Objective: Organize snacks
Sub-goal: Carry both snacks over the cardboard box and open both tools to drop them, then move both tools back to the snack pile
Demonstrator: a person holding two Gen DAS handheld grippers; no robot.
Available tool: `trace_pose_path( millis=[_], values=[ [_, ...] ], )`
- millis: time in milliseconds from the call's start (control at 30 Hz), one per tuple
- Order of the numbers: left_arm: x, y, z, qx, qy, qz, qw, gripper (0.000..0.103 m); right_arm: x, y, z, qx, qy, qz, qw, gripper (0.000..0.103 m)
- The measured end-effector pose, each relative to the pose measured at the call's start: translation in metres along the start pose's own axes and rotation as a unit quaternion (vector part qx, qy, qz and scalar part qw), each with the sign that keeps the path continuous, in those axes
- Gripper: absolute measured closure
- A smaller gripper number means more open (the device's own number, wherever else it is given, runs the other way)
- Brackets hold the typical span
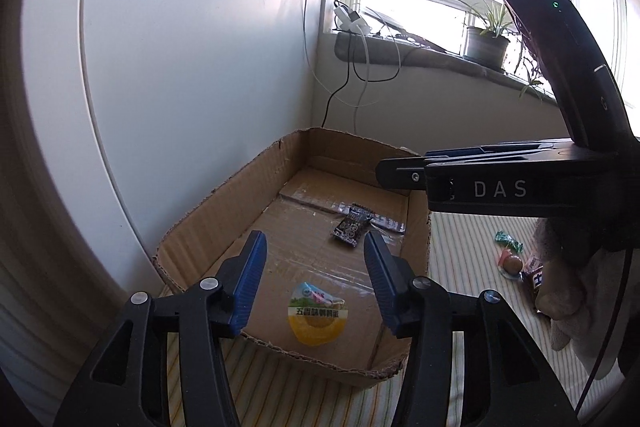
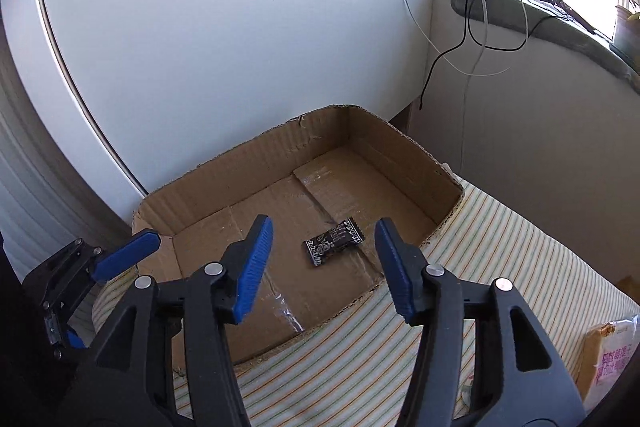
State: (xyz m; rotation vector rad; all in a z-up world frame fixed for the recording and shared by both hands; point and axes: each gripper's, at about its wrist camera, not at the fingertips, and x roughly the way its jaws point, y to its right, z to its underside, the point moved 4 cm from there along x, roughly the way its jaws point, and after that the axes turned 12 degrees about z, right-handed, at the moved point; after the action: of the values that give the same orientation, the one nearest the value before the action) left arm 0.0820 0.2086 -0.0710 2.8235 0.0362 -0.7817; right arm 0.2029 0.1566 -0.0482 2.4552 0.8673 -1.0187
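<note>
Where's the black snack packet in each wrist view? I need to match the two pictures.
Left wrist: black packet lies on the box floor toward the far right, just beyond the right fingertip of the left gripper.
Right wrist: black packet lies mid-floor, between the fingertips of the right gripper.
Shared landmark: the cardboard box, with a tear in its far-left wall's rim.

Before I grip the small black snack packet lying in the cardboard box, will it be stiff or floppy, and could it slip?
The small black snack packet looks like thin film with crimped ends, so probably light and slightly floppy. Its surface seems glossy, so it may slide on the taped floor of the cardboard box. It lies flat, so rolling is unlikely.
</note>
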Motion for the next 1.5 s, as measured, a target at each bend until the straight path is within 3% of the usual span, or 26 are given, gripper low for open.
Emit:
trace_pose_path(
  millis=[367,700,1133,1300,1400,1500],
  values=[
    [-0.015,0.018,-0.004,0.005,0.01,0.01,0.9999,0.053,-0.038,0.03,0.01,0.014,0.016,0.024,0.999,0.047],
    [-0.008,0.068,-0.001,0.023,-0.005,0.064,0.9977,0.053,-0.099,0.093,0.044,0.043,0.036,0.069,0.996,0.047],
    [0.022,0.153,0.021,0.047,-0.066,0.156,0.9845,0.053,-0.147,0.206,0.143,0.105,-0.009,0.146,0.984,0.047],
    [0.03,0.18,0.039,0.036,-0.101,0.184,0.977,0.052,-0.143,0.231,0.176,0.122,-0.038,0.143,0.981,0.047],
    [0.035,0.196,0.05,0.04,-0.121,0.192,0.973,0.047,-0.137,0.236,0.187,0.12,-0.045,0.135,0.983,0.033],
    [0.041,0.208,0.059,0.035,-0.141,0.204,0.9682,0.046,-0.13,0.232,0.195,0.108,-0.047,0.109,0.987,0.032]
  ],
)
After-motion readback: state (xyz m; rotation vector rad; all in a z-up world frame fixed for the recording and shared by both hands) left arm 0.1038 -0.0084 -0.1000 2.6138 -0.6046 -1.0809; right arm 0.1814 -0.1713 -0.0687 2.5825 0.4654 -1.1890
